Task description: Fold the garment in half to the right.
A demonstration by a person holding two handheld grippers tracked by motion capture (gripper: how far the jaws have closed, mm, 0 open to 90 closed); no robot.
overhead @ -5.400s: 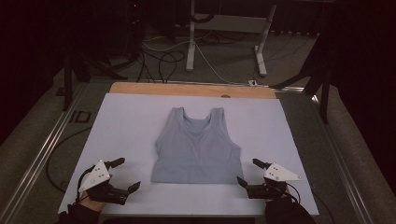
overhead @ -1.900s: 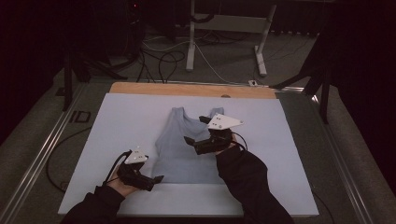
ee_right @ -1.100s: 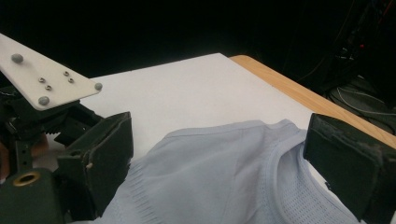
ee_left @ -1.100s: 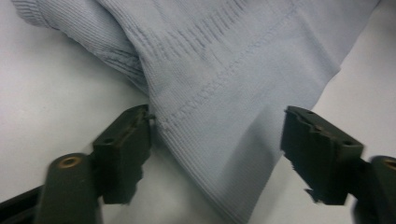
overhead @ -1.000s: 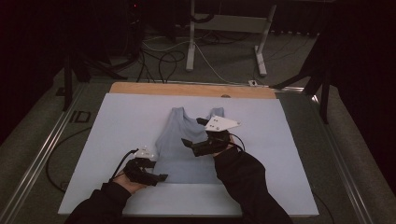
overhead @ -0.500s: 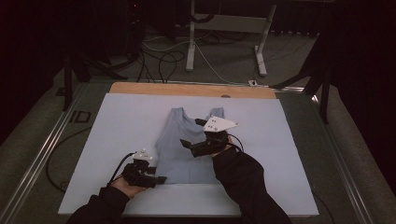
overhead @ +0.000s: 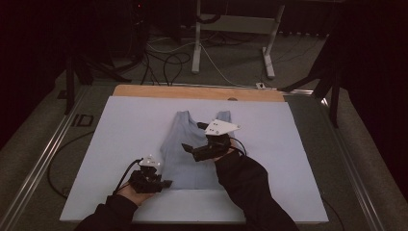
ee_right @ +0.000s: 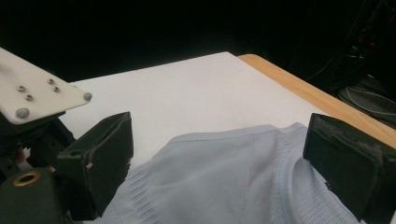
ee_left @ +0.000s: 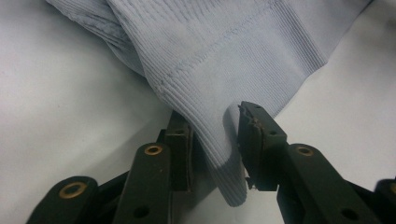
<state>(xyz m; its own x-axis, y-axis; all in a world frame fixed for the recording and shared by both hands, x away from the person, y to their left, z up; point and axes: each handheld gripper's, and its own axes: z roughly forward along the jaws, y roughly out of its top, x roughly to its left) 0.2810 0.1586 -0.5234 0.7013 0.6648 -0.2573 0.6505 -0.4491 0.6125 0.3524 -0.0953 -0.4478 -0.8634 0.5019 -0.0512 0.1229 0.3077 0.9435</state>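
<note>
A pale blue ribbed tank top lies flat on the white table, straps pointing away from me. My left gripper is at the top's near left hem corner. In the left gripper view the hem corner runs between the two jaws of the left gripper, which stand a little apart around it. My right gripper hovers over the middle of the top, wide open and pointing left. The right gripper view shows the fabric below the spread jaws of the right gripper, which hold nothing.
A wooden strip borders the table's far edge. Metal rails run along both sides, and cables and a stand's legs lie on the floor beyond. The left gripper's white plate appears at the left of the right gripper view.
Both grippers left the table's near corners. Over the last second the left gripper edged onto the hem corner, and the right gripper drifted slightly toward me over the top.
</note>
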